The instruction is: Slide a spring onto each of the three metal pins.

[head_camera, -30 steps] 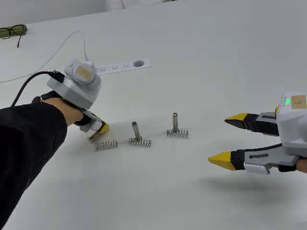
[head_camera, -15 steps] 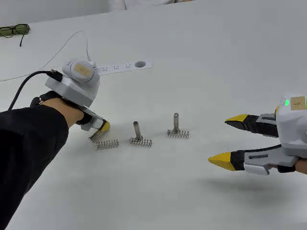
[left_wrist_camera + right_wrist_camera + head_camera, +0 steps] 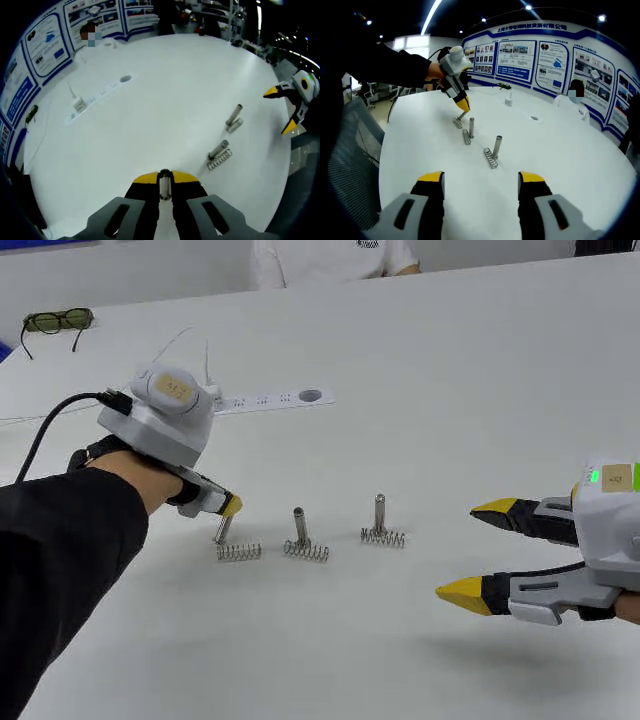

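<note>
On the white tabletop [image 3: 440, 380], left tool [image 3: 230, 508] clenched on a tilted metal pin [image 3: 221, 530], leftmost spring [image 3: 239, 552] lying just beside it, middle pin [image 3: 299, 525] and right pin [image 3: 380, 511] upright, middle spring [image 3: 306, 551] and right spring [image 3: 383, 536] lying at their bases, right tool [image 3: 465, 550] released, jaws spread, well apart.

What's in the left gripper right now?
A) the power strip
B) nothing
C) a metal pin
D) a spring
C: the left gripper is shut on a pin, which sticks out tilted between its yellow tips, while the springs lie on the table.
</note>
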Motion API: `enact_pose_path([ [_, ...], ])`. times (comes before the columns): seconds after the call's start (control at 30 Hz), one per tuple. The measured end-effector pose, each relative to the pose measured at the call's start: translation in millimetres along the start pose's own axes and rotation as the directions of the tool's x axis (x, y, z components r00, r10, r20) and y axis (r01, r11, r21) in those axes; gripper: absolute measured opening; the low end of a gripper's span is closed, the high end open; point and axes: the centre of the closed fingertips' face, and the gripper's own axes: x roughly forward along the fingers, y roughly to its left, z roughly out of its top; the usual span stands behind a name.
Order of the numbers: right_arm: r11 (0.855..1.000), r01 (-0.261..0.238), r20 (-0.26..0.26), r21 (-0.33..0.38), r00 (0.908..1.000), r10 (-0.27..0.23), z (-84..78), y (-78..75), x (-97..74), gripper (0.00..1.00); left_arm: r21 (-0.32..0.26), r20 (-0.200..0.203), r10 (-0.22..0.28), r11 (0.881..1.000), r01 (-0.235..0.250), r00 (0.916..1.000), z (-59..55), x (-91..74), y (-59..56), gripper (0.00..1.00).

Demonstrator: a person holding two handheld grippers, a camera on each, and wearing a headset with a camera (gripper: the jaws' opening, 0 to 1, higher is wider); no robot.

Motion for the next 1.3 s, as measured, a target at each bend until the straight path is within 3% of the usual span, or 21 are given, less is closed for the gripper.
enact_pose_path([
  [0.5,1.000,-0.011,-0.011,-0.023,0.9999,0.011,2.3,3.9,1.2,0.60,-0.060,0.035,0.012,0.998,-0.010,0.9993,-19.5,-20.8,-3.9,0.07],
  [0.97,0.999,-0.013,-0.014,-0.037,0.9998,0.013,3.2,5.7,1.0,0.61,-0.061,0.002,0.003,0.998,-0.003,1.0000,-26.4,-25.0,-10.4,0.07],
  [1.3,0.999,-0.015,-0.014,-0.039,0.9998,0.014,3.4,6.3,1.0,0.61,-0.055,0.008,-0.001,0.998,0.001,1.0000,-25.3,-25.0,-12.3,0.08],
])
